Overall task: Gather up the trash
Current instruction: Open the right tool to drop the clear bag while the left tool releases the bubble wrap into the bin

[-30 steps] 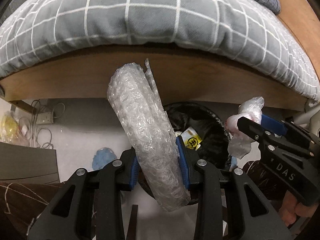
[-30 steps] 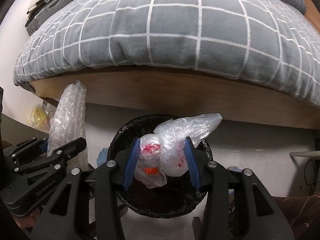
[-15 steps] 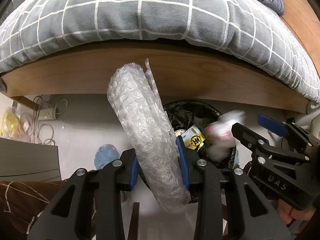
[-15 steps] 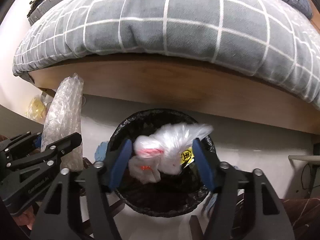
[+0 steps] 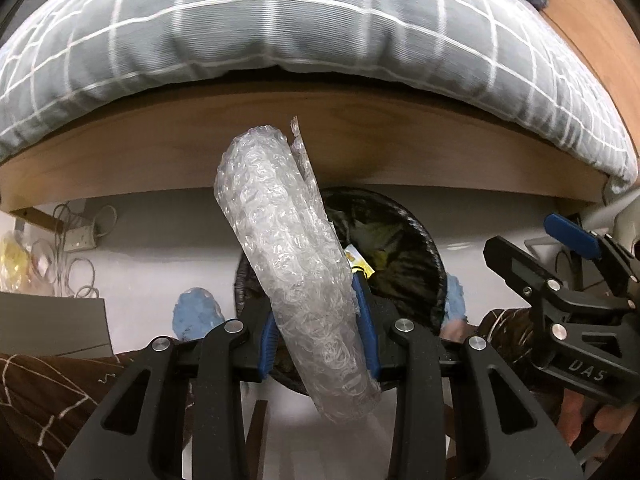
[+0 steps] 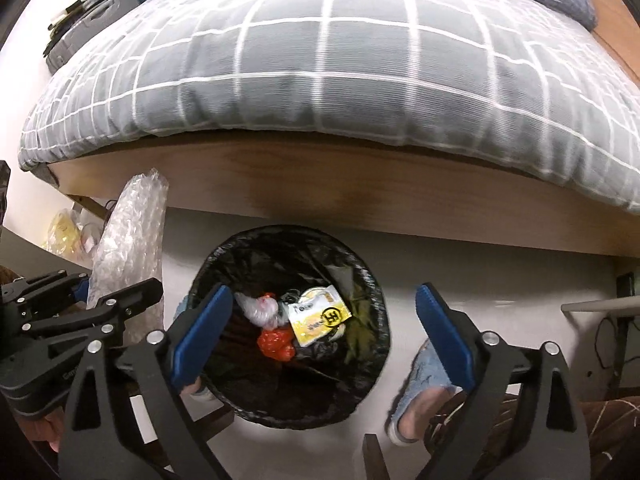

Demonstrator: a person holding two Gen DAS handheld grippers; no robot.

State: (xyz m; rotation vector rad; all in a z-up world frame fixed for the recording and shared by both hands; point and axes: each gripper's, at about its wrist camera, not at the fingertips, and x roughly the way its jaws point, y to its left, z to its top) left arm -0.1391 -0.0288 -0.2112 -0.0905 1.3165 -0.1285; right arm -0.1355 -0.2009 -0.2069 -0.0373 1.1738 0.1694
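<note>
A roll of clear bubble wrap [image 5: 296, 264] stands upright between the blue pads of my left gripper [image 5: 318, 332], which is shut on it. From the right wrist view the same roll [image 6: 128, 236] shows at the left. My right gripper [image 6: 324, 332] hangs over the round bin with a black liner [image 6: 372, 276], its jaws opening wide with nothing between them. Inside the bin lie a clear plastic bag with red scraps [image 6: 268, 320] and a yellow packet [image 6: 320, 314]. In the left wrist view the bin [image 5: 424, 240] sits behind the roll and the right gripper [image 5: 532, 248] is at the right.
A bed with a grey checked duvet [image 6: 360, 64] and wooden frame [image 6: 360, 192] overhangs the bin. The person's feet in blue slippers [image 6: 420, 384] flank the bin. Cables and a power strip [image 5: 76, 240] lie on the floor at left, beside a grey box [image 5: 52, 324].
My right gripper opened and the plastic bag it held dropped into the bin. The left gripper kept its hold on the bubble wrap and drifted slightly toward the bin.
</note>
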